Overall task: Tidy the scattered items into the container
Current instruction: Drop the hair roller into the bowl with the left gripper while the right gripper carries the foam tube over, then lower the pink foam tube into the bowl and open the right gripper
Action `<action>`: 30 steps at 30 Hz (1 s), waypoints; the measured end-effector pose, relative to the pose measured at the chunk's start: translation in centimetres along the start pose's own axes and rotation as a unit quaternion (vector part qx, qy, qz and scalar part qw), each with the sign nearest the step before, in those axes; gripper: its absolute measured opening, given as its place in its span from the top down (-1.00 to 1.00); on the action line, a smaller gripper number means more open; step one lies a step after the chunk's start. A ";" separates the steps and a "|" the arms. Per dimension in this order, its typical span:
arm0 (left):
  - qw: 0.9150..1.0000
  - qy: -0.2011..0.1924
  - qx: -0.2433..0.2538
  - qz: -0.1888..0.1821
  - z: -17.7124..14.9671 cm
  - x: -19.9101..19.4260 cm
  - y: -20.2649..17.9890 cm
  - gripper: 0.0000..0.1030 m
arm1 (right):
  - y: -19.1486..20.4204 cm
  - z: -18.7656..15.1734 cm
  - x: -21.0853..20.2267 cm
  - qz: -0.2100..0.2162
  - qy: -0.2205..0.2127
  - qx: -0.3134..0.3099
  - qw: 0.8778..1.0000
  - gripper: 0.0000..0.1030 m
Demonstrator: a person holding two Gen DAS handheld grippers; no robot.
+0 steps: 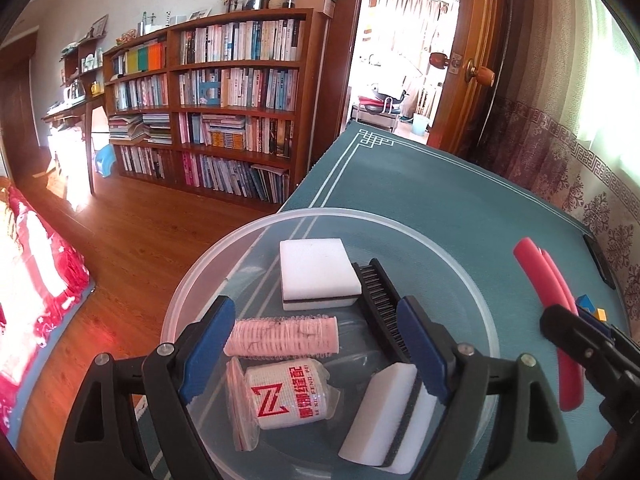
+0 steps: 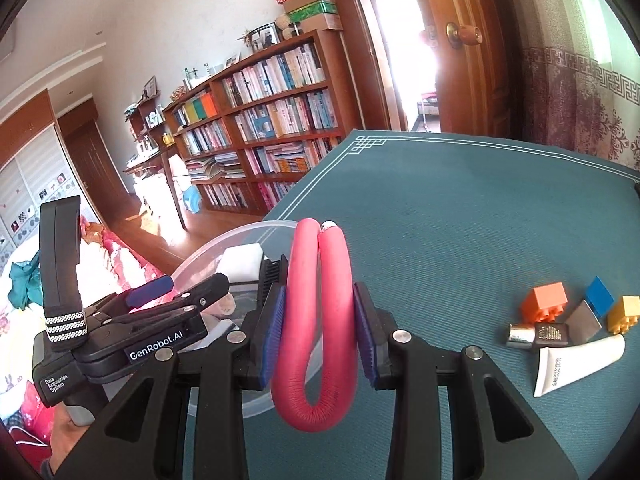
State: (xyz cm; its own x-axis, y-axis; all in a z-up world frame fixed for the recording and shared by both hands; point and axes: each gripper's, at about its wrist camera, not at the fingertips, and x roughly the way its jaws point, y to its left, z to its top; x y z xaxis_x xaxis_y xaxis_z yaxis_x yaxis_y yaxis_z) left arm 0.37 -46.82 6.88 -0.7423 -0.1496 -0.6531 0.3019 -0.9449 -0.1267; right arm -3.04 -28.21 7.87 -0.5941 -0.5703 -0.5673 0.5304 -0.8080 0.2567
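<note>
Pink foam rod (image 2: 316,320), bent double into a hairpin, is clamped between the blue pads of the right gripper (image 2: 320,332); its two limbs run side by side between the jaws, the long axis pointing forward along the fingers, the closed bend hanging behind the pads toward the camera and the two free ends projecting ahead. The rod is held above the green table mat (image 2: 460,208), just right of the clear plastic bowl (image 2: 240,236), whose near rim passes under the left jaw. The left gripper (image 1: 316,348) stands with its jaws wide apart and holds nothing; between and ahead of them lie the bowl's (image 1: 200,276) contents: a white sponge (image 1: 316,276), a pink hair roller (image 1: 280,336), a wrapped roll of white tape (image 1: 288,396), a black comb (image 1: 380,300) and a second sponge (image 1: 392,412) under the right-hand jaw. Judged from this, the step in hand is carrying the rod to the bowl; the next move calls for shifting left until the rod is over the bowl, then spreading the jaws. Well to the right of the right jaw, toy bricks (image 2: 544,300) and a white tube (image 2: 576,364) wait on the mat, not yet collected.
</note>
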 end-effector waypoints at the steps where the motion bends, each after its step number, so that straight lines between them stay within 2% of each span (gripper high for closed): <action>1: 1.000 0.000 -0.002 0.001 0.0 0.0 0.2 -0.70 | 0.3 0.1 0.3 0.001 -0.001 -0.004 1.000 0.30; 3: 1.000 -0.001 -0.005 0.003 0.0 -0.1 0.5 -0.76 | 0.8 0.4 1.2 0.006 0.000 -0.011 1.000 0.29; 11: 0.999 -0.001 -0.031 0.013 0.0 -0.2 2.3 -0.76 | 1.7 0.4 5.0 0.020 0.024 -0.023 0.999 0.27; 16: 0.999 0.002 -0.039 0.018 -0.2 0.0 2.6 -0.76 | 1.0 0.3 6.4 0.030 0.046 -0.004 0.998 0.26; 19: 0.999 0.003 -0.037 0.019 -0.3 0.0 2.4 -0.76 | 0.3 0.2 6.6 0.037 0.051 0.005 0.998 0.19; 21: 0.999 0.005 -0.037 0.018 -0.3 0.1 2.3 -0.76 | -0.1 0.3 6.2 0.039 0.044 0.010 0.998 -0.01; 30: 0.999 0.009 -0.032 0.014 -0.5 0.1 1.9 -0.76 | -0.7 0.0 4.8 0.038 0.035 0.015 0.999 -0.01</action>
State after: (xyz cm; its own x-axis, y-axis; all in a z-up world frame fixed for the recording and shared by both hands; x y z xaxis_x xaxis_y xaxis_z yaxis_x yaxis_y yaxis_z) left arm 1.18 -48.47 6.21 -0.7219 -0.1699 -0.6708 0.3604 -0.9198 -0.1550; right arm -6.25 -30.37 5.00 -0.5092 -0.6186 -0.5984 0.5532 -0.7679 0.3230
